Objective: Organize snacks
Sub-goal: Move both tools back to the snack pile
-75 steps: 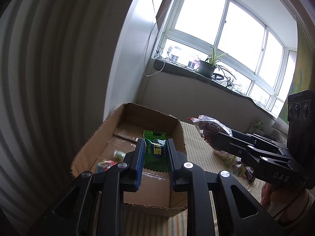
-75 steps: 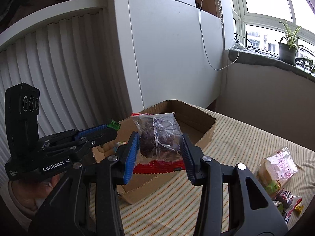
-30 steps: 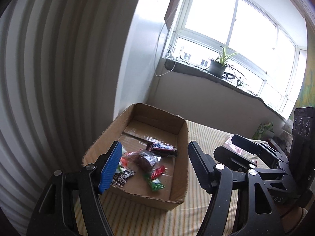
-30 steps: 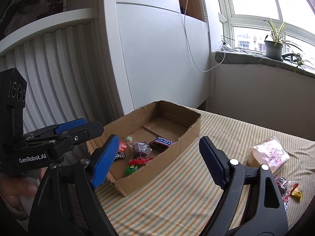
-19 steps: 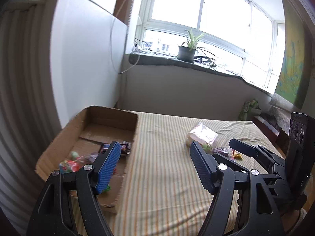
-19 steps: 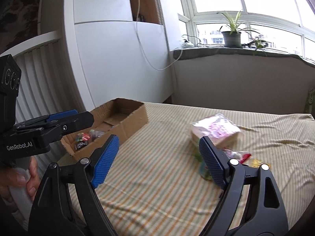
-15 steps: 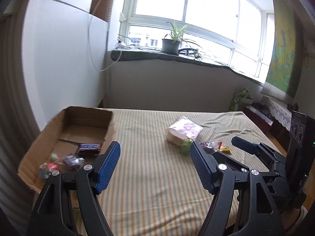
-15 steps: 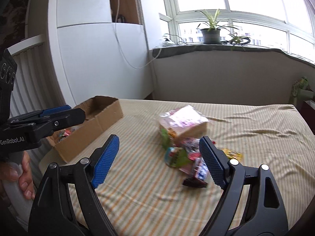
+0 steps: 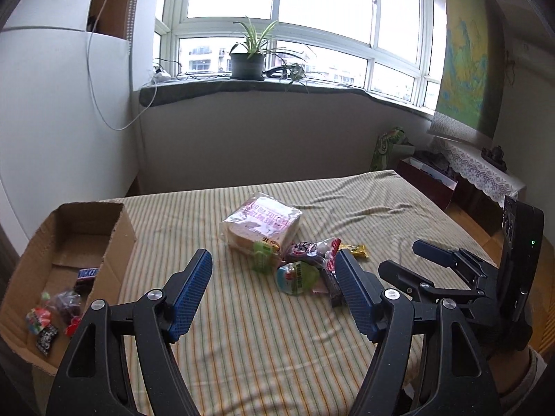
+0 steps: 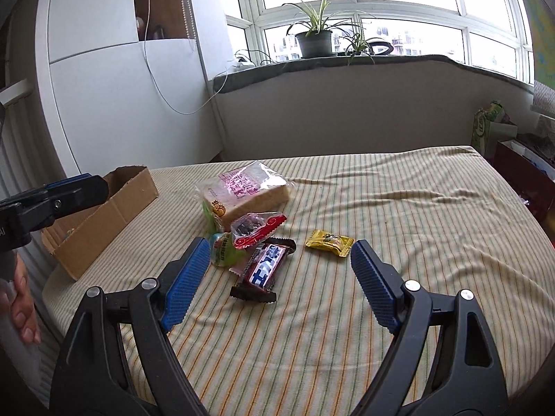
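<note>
Nearest, both empty tongs, left gripper [image 9: 272,291] and right gripper [image 10: 279,279], gape over striped cloth. Beyond lies a light, crinkly chocolate bar [image 10: 265,266], probably slippery; grip mid-length. Farther left, the cardboard box [image 10: 104,215].

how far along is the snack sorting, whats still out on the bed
Partly done: several small snacks already lie in the cardboard box. Both grippers, left and right, are open and empty. Left: bread bag, chocolate bar, yellow candy and others.
</note>
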Tool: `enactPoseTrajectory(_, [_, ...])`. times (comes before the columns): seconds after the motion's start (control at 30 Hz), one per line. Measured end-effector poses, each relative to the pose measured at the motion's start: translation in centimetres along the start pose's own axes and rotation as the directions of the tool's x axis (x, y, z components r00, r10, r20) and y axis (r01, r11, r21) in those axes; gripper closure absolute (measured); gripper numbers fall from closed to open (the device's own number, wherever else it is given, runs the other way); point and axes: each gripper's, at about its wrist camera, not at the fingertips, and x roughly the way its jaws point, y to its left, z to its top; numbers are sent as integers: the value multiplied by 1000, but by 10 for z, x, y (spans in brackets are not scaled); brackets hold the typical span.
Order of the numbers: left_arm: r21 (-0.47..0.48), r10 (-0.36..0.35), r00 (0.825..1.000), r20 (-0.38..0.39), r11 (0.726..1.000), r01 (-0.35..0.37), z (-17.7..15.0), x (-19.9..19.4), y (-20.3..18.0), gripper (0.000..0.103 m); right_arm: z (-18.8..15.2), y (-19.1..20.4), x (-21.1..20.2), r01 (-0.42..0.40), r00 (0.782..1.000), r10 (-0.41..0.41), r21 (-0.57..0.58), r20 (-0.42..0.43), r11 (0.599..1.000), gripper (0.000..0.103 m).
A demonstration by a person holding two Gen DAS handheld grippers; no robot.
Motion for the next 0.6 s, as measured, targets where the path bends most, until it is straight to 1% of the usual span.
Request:
enactPoseTrajectory(0.2, [14, -20, 1000, -14, 1000, 20, 3, 14, -3, 30, -7, 0, 24, -13, 997, 12, -15, -82, 1000, 17])
enactPoseTrajectory(0.33, [14, -37, 996, -80, 999, 38, -1, 42, -5, 30, -13, 3, 43, -11, 990, 6, -31, -141, 999, 17])
enactPoseTrajectory(0.4, [-8, -58, 988, -146, 998, 57, -8, 64, -4, 30, -17, 5, 51, -8, 986, 0, -47, -170, 999, 17])
enactPoseTrajectory(0.47, [-56, -92, 970, -224, 995, 82, -18, 86, 1, 30, -22, 5, 57, -16, 982, 6, -52, -191, 999, 17])
enactPoseTrajectory(0.5, [-84, -109, 962, -251, 992, 91, -23, 93, 3, 30, -24, 5, 59, -18, 980, 7, -52, -199, 998, 17])
enactPoseTrajectory(0.6, [-147, -158, 943, -294, 982, 118, -34, 106, 7, 30, -24, 6, 62, -18, 978, 5, -64, -209, 998, 18])
